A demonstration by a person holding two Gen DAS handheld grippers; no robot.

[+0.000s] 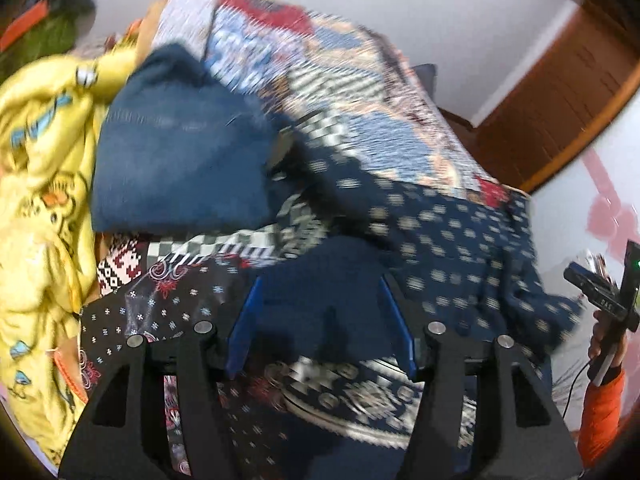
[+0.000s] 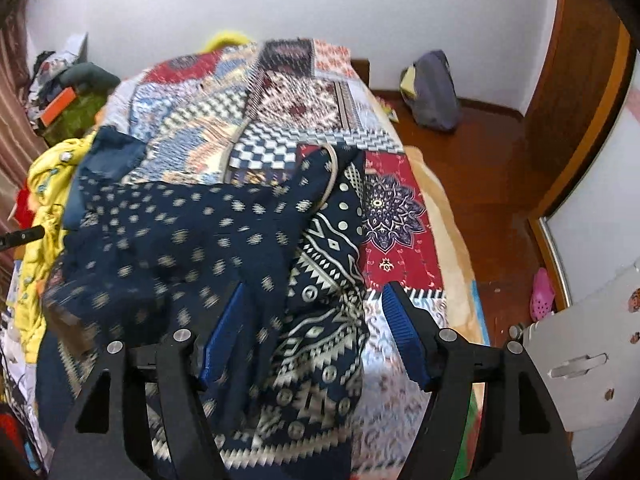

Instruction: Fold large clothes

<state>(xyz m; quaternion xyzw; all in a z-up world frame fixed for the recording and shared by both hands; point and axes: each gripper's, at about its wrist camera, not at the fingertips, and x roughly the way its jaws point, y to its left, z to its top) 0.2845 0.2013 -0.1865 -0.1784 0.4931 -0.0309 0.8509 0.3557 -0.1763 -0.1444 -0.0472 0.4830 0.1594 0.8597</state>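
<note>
Both the left gripper [image 1: 320, 320] and right gripper [image 2: 312, 336] are held open above the navy dress [image 2: 180, 232], apparently untouched, on the bed [image 2: 404, 256]

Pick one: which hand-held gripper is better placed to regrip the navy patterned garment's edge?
Probably right. The right hand-held gripper stands open astride a raised fold of the navy patterned garment, with cloth between its pads. The left hand-held gripper, also open, hangs over flat fabric, offering no clear edge.

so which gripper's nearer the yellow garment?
Left. The left gripper hangs over the navy patterned garment with the yellow garment close on its left. From the right gripper, the yellow garment sits at the far left edge, beyond the navy cloth.
</note>
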